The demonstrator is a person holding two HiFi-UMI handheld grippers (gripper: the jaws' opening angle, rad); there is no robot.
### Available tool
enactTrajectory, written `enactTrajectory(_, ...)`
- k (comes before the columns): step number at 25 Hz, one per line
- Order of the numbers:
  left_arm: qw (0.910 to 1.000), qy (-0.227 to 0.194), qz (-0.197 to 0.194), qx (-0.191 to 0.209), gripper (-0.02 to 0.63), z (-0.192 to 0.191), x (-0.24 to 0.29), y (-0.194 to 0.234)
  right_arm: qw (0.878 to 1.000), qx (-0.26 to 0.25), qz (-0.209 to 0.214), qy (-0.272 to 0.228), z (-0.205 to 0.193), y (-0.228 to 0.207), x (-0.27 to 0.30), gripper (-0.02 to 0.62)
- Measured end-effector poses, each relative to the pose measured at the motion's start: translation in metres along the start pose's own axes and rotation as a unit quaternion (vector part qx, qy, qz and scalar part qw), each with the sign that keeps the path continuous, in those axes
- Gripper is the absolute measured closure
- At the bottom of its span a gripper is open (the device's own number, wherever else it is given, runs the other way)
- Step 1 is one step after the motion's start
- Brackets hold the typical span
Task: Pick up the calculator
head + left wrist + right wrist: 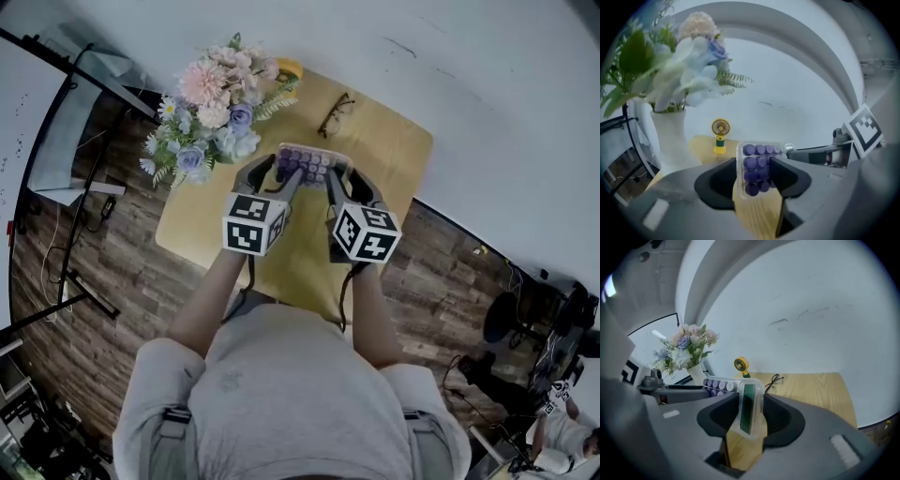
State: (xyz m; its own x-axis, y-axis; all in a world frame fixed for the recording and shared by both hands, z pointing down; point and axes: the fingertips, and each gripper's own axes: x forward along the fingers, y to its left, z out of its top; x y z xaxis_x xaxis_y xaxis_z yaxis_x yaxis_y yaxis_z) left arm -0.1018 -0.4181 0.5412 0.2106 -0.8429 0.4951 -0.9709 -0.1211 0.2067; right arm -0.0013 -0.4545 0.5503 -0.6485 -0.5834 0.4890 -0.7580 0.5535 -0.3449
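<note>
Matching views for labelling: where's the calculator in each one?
Head view: calculator just above centre, right of the flowers.
Left gripper view: calculator lower centre, between the jaws, keys showing.
Right gripper view: calculator lower centre, between the jaws, screen showing.
Shared landmark: yellow fan.

1. The scene is lit evenly and softly from above; only faint shadows are cast on the table (394,150).
2. Strong fisheye bending and dark corners are seen in both gripper views.
3. The flowers (689,61) are blurred.
</note>
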Motion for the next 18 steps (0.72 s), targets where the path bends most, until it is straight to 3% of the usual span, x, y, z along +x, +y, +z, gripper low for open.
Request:
enactTrajectory(12, 0.9959, -0.065, -0.037, 0.051, 0.383, 0.050, -0.046, -0.029, 0.992, -0.063, -0.049, -0.096, 0.051, 0.030, -0.063, 0.440)
enactTrajectory(18, 0.9904, -0.099, -0.059, 0.077, 0.383, 0.075, -0.070, -0.040, 0.986, -0.069, -0.070, -0.137, 0.070, 0.046, -0.092, 0.440)
